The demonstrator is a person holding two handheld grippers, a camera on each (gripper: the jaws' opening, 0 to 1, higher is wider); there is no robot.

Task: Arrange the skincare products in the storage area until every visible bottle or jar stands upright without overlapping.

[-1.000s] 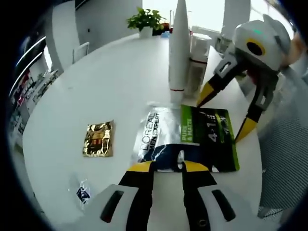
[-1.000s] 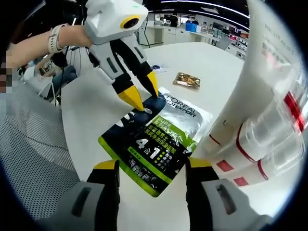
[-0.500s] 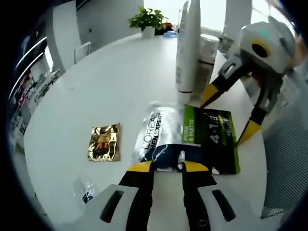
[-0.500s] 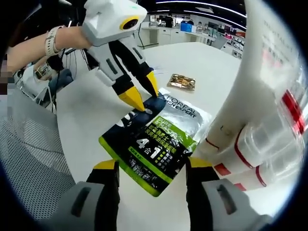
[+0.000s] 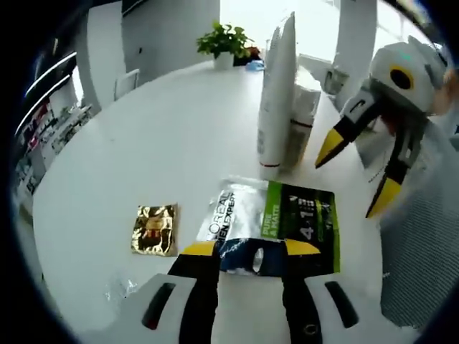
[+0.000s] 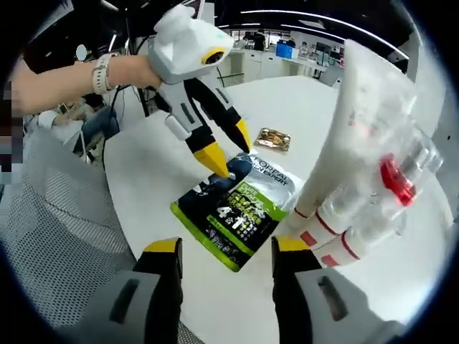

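A flat black, silver and green L'Oreal pouch (image 5: 276, 215) (image 6: 240, 204) lies on the white table (image 5: 165, 136). My left gripper (image 5: 249, 249) (image 6: 229, 148) is open, and the pouch's dark end sits between its yellow tips; in the right gripper view its lower tip touches that end. My right gripper (image 6: 226, 246) (image 5: 356, 172) is open and held above the pouch's green end, apart from it. A tall white tube (image 5: 276, 93) (image 6: 358, 122) stands upright behind the pouch. Clear bottles with red bands (image 5: 301, 125) (image 6: 387, 183) stand against it.
A gold sachet (image 5: 154, 228) (image 6: 272, 137) lies flat left of the pouch, and a small clear sachet (image 5: 118, 287) lies nearer the table edge. A potted plant (image 5: 226, 43) stands at the far side. A grey mesh chair (image 6: 43, 236) is beside the table. A person's hand (image 6: 115, 72) holds the left gripper.
Both cameras have pulled back and up. My right gripper has risen away from the pouch's green end. My left jaws stand a little wider apart.
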